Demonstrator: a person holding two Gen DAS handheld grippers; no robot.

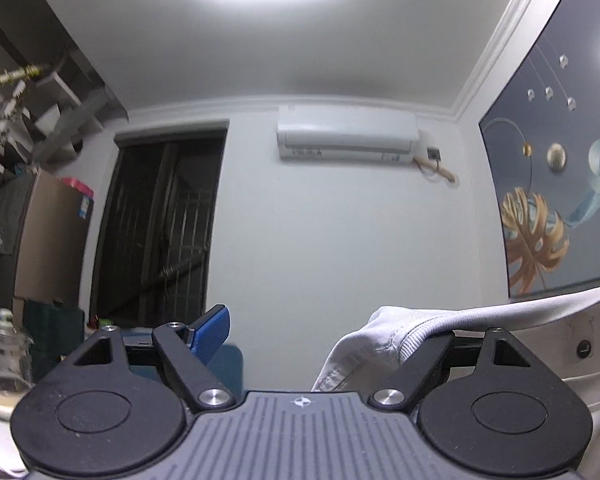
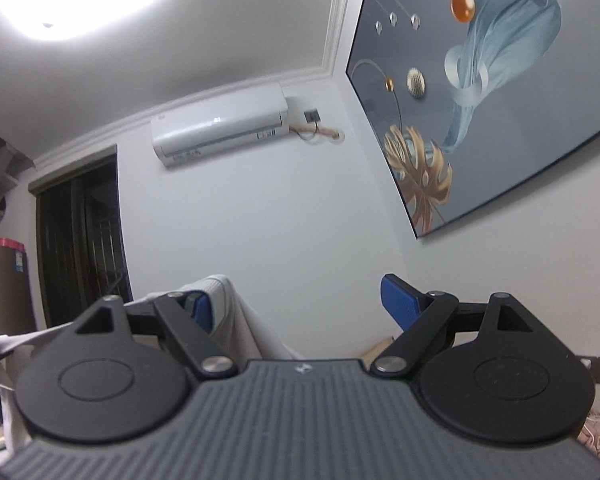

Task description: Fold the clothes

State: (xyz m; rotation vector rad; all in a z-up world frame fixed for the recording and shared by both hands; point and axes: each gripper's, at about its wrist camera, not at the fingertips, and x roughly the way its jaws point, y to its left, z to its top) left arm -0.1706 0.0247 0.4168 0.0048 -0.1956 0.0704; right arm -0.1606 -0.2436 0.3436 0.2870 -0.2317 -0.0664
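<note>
Both grippers point up toward the wall and ceiling. My left gripper (image 1: 300,336) is open; a white garment (image 1: 384,344) with a ribbed hem is draped over its right finger, which is hidden, and its blue left pad (image 1: 210,334) is bare. My right gripper (image 2: 300,308) is open too; the white garment (image 2: 236,320) hangs over its left finger and the blue pad there (image 2: 201,312) is partly covered. Its right blue pad (image 2: 400,304) is bare. The cloth stretches between the two grippers.
A white wall with an air conditioner (image 1: 346,134) faces me, a dark barred door (image 1: 160,224) to its left. A large painting (image 2: 480,92) hangs on the right wall. A cardboard box (image 1: 52,240) and a glass jar (image 1: 2,364) stand at the left.
</note>
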